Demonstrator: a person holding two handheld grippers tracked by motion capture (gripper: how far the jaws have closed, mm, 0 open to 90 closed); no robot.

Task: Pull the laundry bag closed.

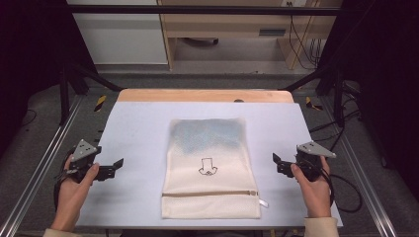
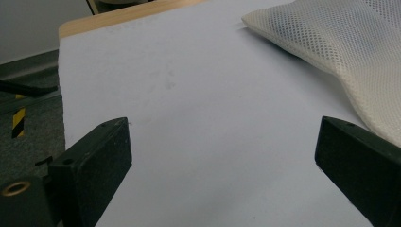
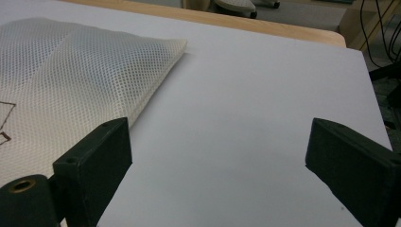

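Note:
A cream mesh laundry bag (image 1: 208, 170) lies flat in the middle of the white table sheet (image 1: 138, 128), zipper near the front edge, something bluish inside its far half, a small black drawing at its centre. My left gripper (image 1: 116, 167) rests open on the sheet to the bag's left, jaws wide apart with nothing between them (image 2: 222, 161); the bag's mesh (image 2: 340, 42) lies off to its right. On the bag's right, my right gripper (image 1: 275, 162) is open too, bare sheet between its jaws (image 3: 217, 161), the mesh bag (image 3: 71, 75) at left.
The wooden table edge (image 1: 205, 95) shows beyond the sheet. Metal frame rails (image 1: 44, 163) run along both sides. Cables (image 1: 346, 192) trail at the right. A white zipper tag (image 1: 264, 203) sticks out at the bag's front right corner.

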